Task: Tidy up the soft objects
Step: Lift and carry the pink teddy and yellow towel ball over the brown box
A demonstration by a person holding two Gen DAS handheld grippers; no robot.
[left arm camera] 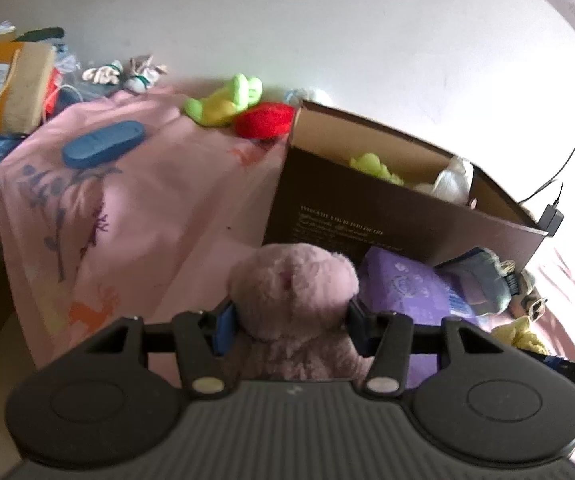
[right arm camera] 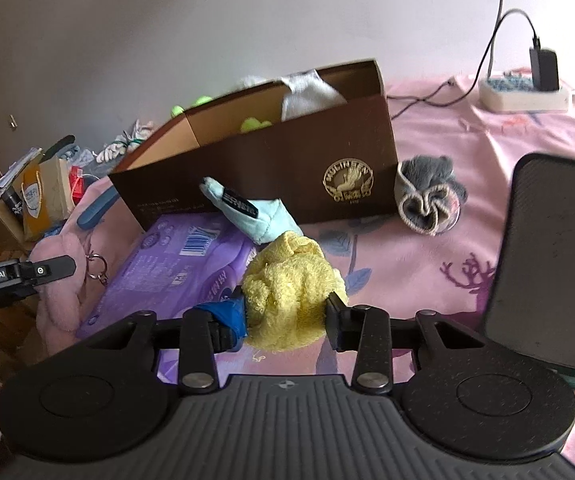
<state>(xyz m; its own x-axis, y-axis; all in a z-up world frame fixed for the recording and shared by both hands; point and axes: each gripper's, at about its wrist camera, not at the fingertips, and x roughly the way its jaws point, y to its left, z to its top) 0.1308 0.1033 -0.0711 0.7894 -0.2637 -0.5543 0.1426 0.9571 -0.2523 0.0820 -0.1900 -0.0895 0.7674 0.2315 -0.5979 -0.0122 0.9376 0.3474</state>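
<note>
- 2 soft things were gripped at once: the left claw pinched a pink plush toy between its pads, and the right claw was squeezed onto a yellow knitted cloth.
- Both were held just above the pink bedsheet, in front of the brown cardboard box.
- Inside the box lay a lime-green plush and a white soft item.
- A purple packet lay flat against the box's front wall, with a pale blue pouch resting on it.
- A grey rolled sock bundle sat just beside the box's right corner.
- Further back, behind the box's left end, a green frog plush touched a red plush.
</note>
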